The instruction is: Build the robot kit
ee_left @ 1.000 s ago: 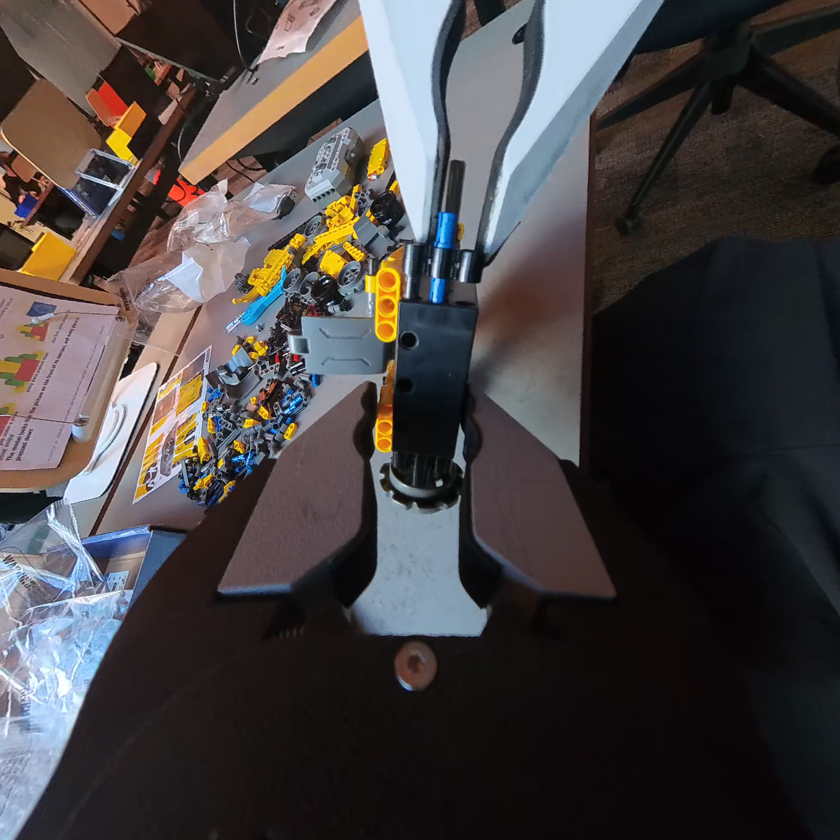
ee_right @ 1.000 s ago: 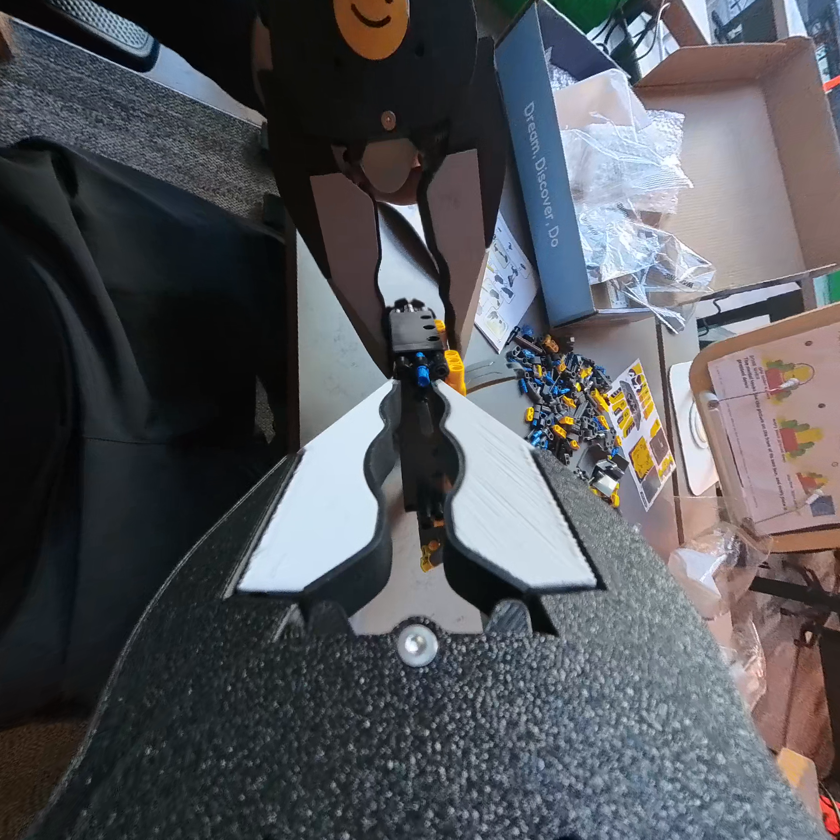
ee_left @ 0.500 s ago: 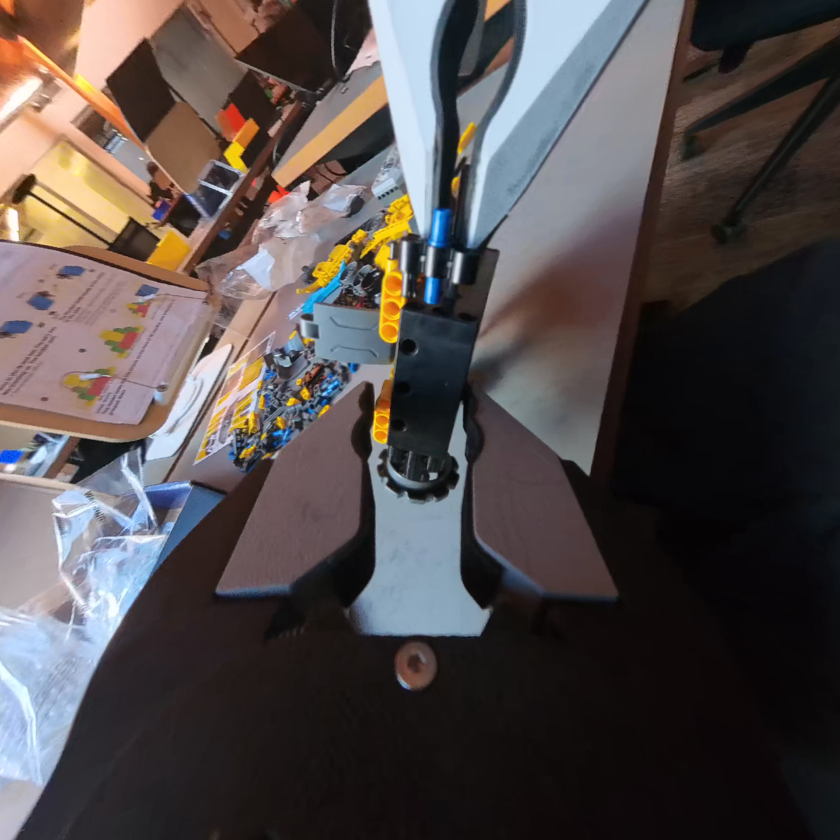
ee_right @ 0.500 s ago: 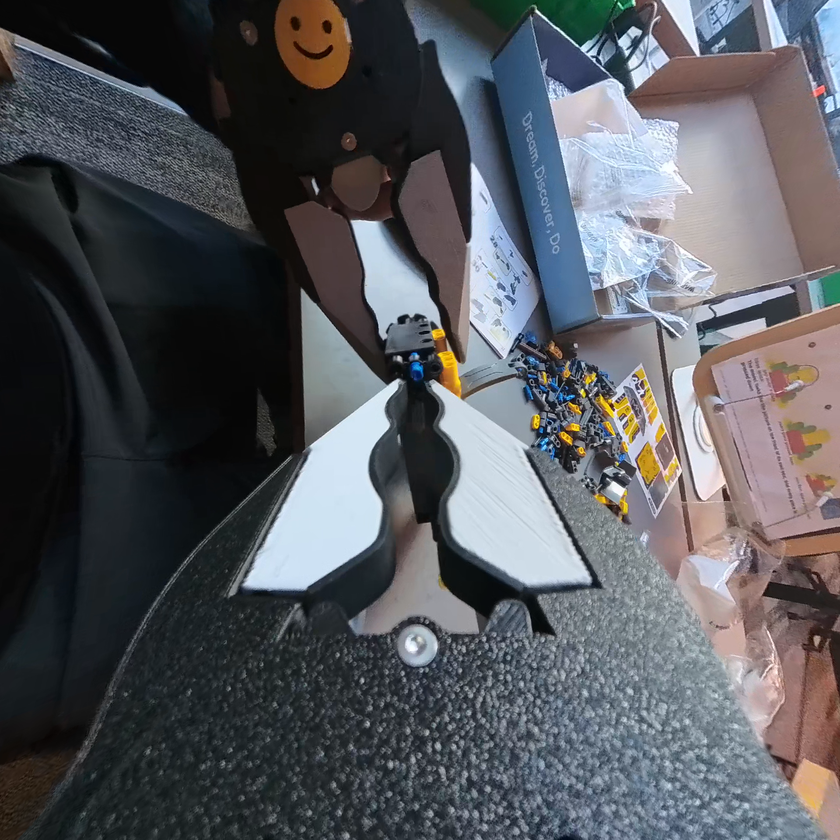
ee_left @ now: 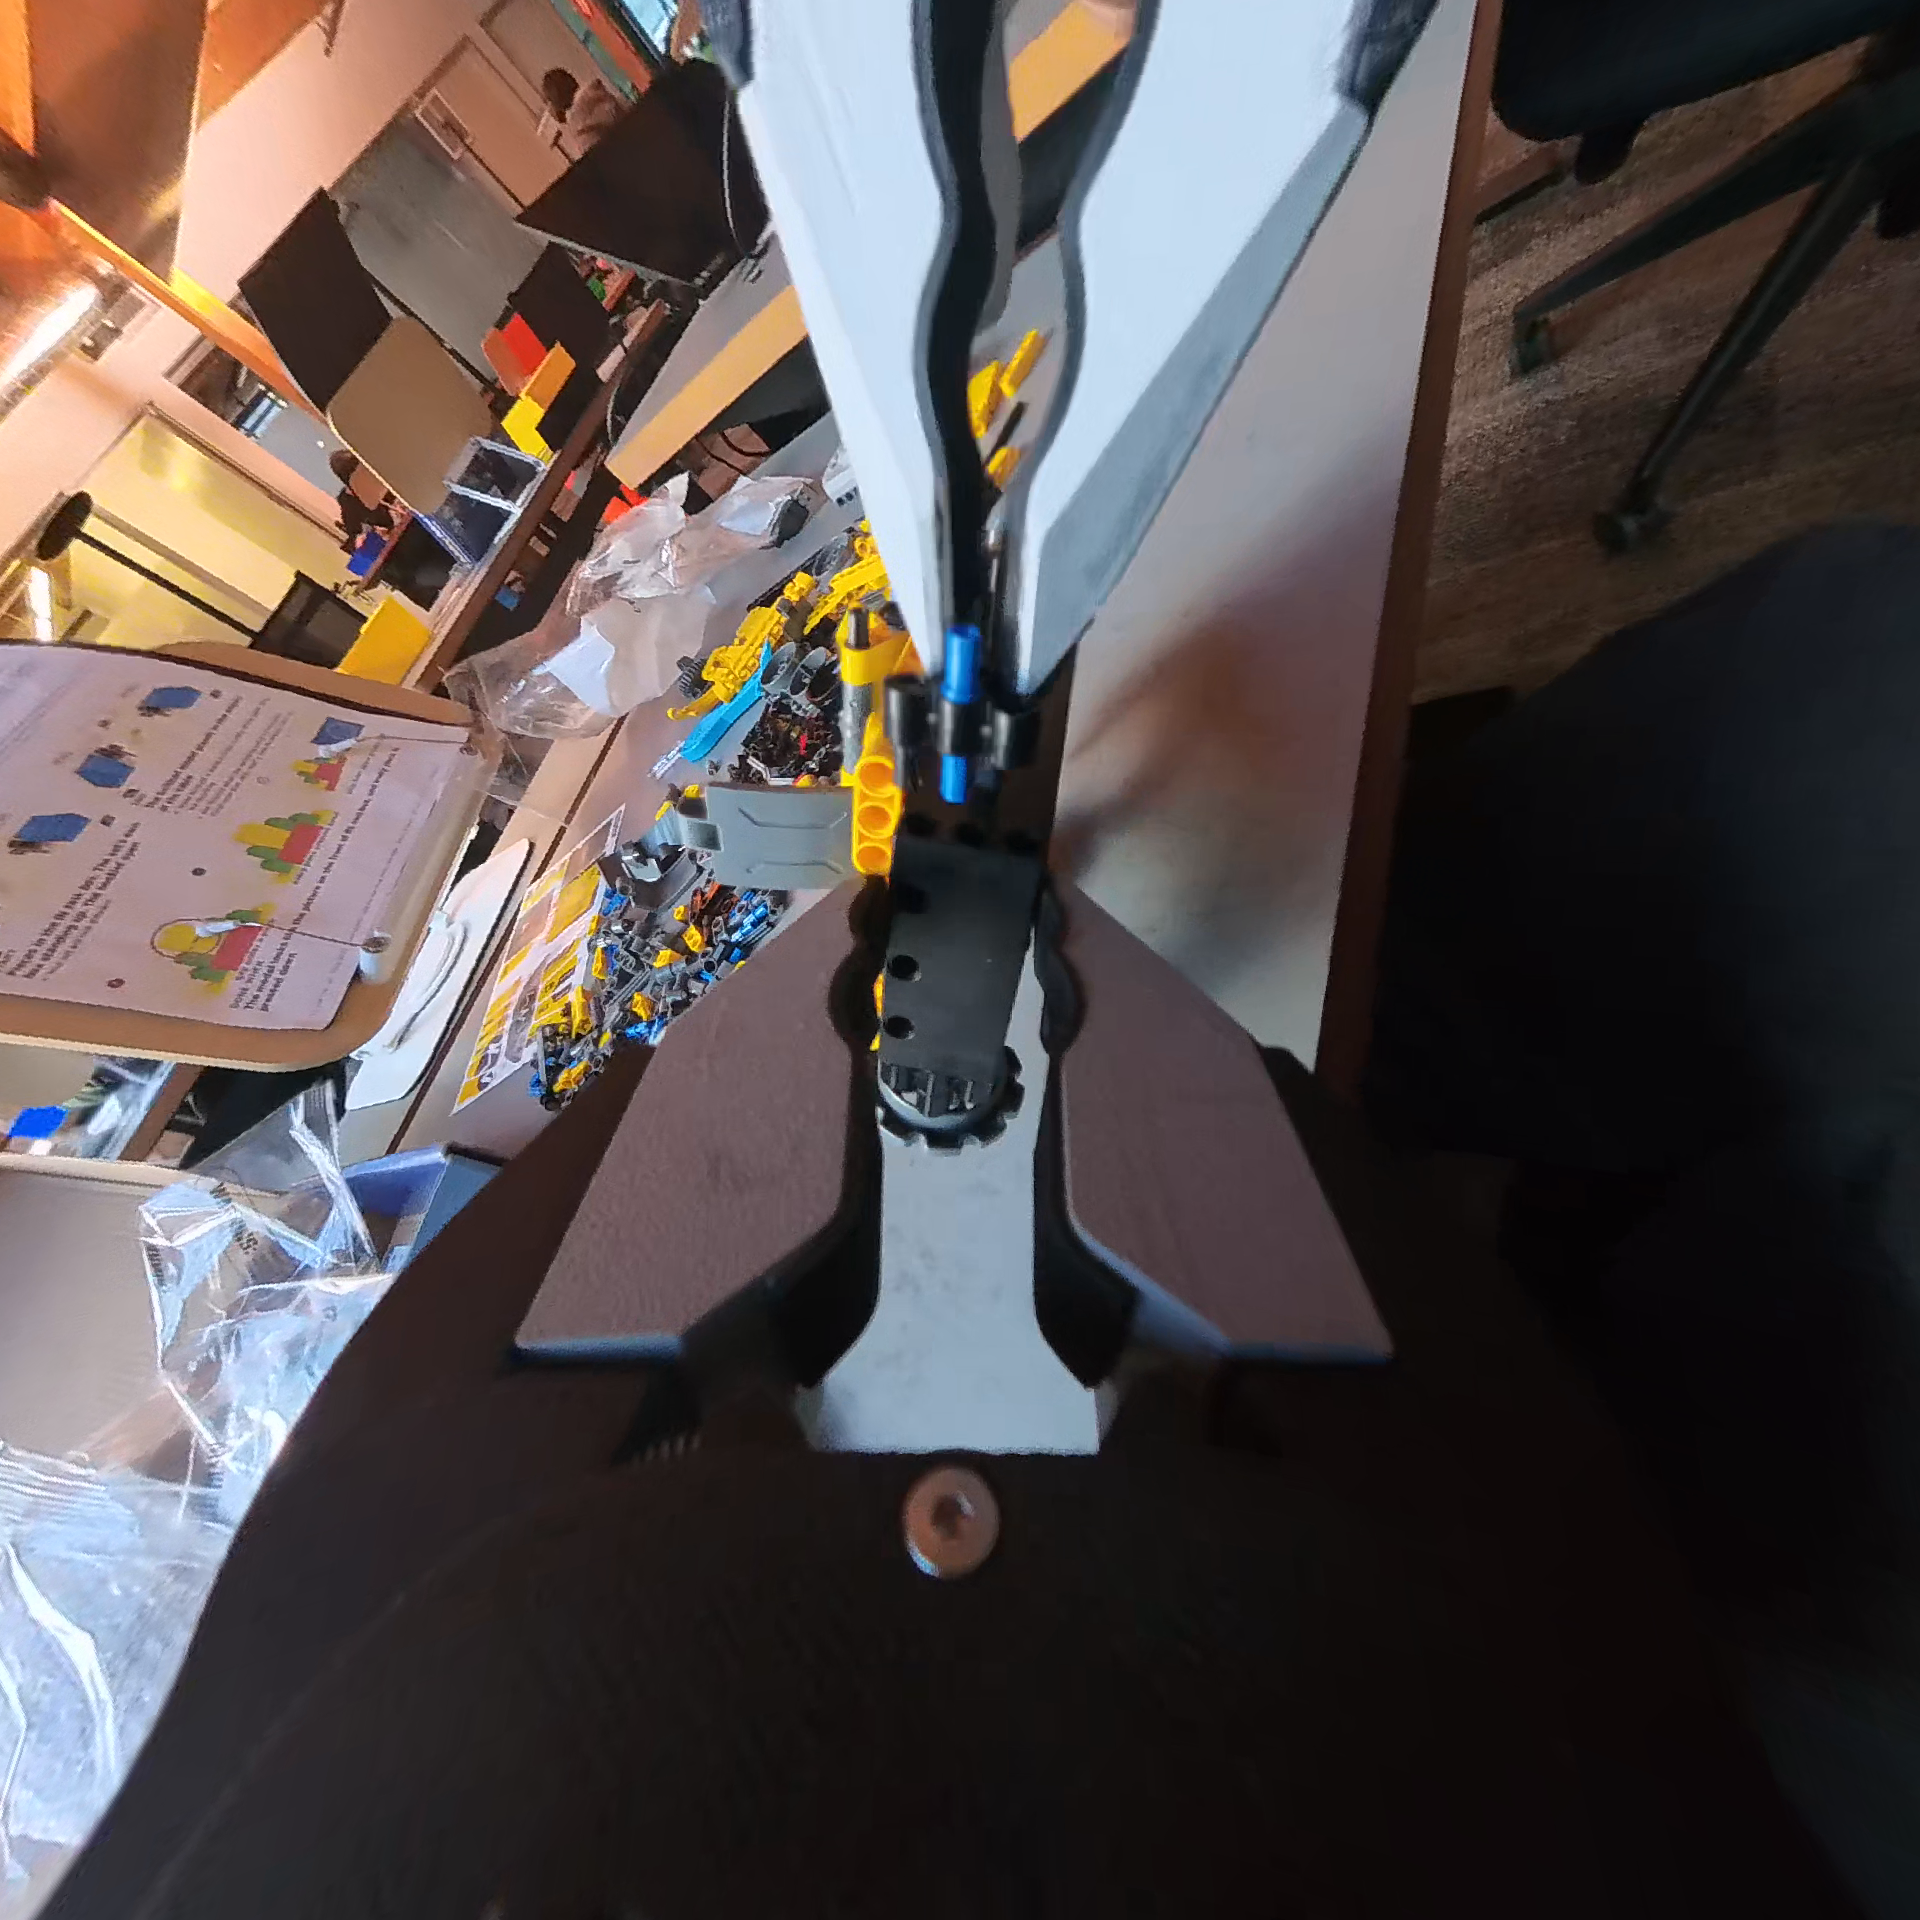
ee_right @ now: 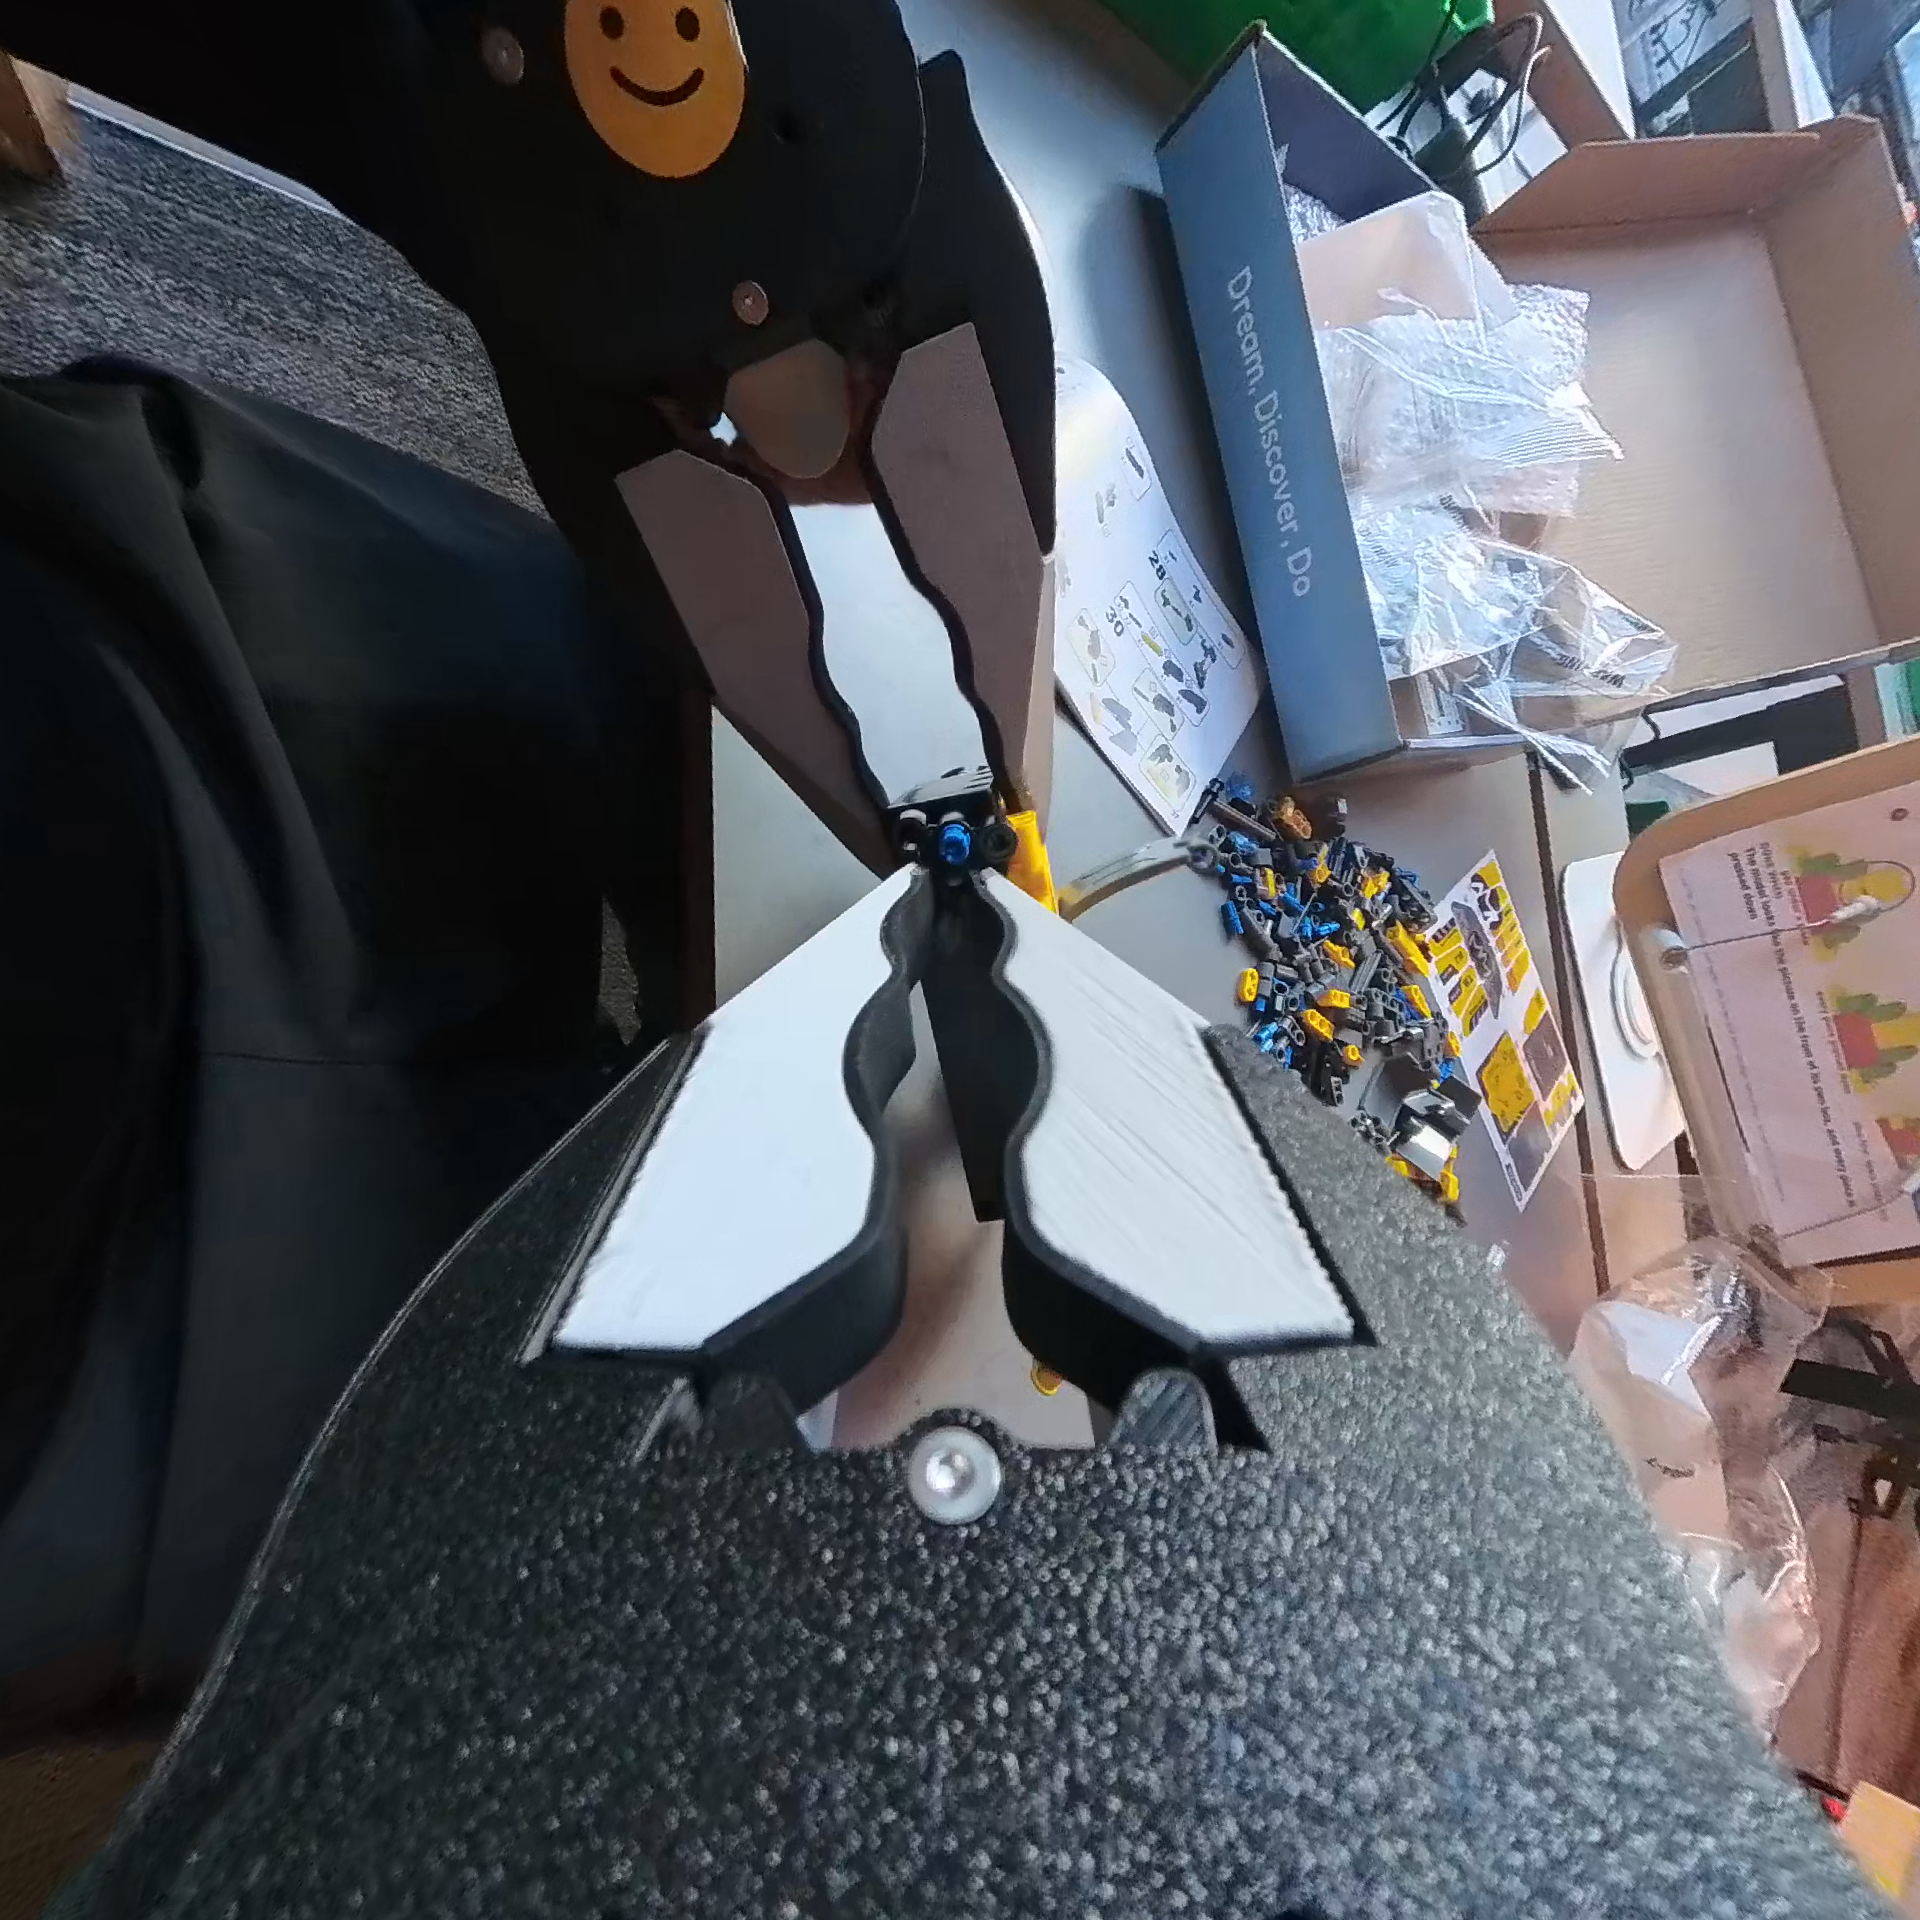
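My left gripper (ee_left: 956, 914) has brown fingers and is shut on a black block assembly (ee_left: 961, 956) with a grey gear (ee_left: 948, 1117) at its near end. A yellow beam (ee_left: 875, 774) and a grey panel (ee_left: 777, 847) hang on its left side. My right gripper (ee_right: 951, 878) has white fingers and is shut on a long black beam (ee_right: 977, 1060). It meets the assembly tip to tip at a blue pin (ee_left: 958, 691), also seen in the right wrist view (ee_right: 951, 844). Both are held above the grey table (ee_left: 1226, 790), near its edge.
A pile of small yellow, blue and black pieces (ee_right: 1340, 997) lies on the table beside an instruction sheet (ee_right: 1153, 665). A blue box (ee_right: 1262, 468), plastic bags (ee_right: 1475, 499), a cardboard box (ee_right: 1714, 384) and a board with a printed sheet (ee_left: 197, 842) stand beyond. Chair legs (ee_left: 1725, 343) are past the edge. My hands' fingertips stand some 4 centimeters from each other.
Both grippers have tilted and shifted together, so more of the room shows behind. The left gripper sits farther up and left in the right wrist view. Both stay shut on their pieces.
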The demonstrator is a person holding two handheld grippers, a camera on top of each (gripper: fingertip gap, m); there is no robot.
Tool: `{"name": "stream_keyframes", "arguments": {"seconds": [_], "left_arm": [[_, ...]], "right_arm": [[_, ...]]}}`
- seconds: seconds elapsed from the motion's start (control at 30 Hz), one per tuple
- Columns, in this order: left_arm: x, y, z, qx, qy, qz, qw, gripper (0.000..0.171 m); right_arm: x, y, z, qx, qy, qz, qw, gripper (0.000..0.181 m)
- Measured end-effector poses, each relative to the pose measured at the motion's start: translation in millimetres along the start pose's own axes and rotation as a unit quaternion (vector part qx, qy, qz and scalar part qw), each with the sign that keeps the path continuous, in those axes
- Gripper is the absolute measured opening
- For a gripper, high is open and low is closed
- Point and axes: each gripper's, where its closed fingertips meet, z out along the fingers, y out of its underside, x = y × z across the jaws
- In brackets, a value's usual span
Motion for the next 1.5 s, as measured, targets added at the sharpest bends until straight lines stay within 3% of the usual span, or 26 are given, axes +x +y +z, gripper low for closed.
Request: {"name": "stream_keyframes", "arguments": {"seconds": [0.33,0.93,1.13,1.37,1.5], "left_arm": [[-10,-24,-8,-0.001,0.052,-0.002,0.999,0.024],[-2,-39,-34,-0.017,0.089,0.014,0.996,0.023],[2,-41,-48,-0.047,0.131,0.042,0.989,0.023],[7,-38,-28,-0.079,0.179,0.077,0.978,0.022],[9,-33,-17,-0.113,0.181,0.108,0.971,0.022]], "right_arm": [[18,-1,-17,-0.041,0.022,-0.021,0.999,0.008],[5,-20,-32,-0.028,-0.021,-0.033,0.999,0.005],[-6,-34,-38,0.012,-0.037,0.025,0.999,0.005],[-11,-9,-30,0.057,-0.014,0.115,0.992,0.004],[-11,6,-26,0.057,0.007,0.117,0.991,0.003]]}}
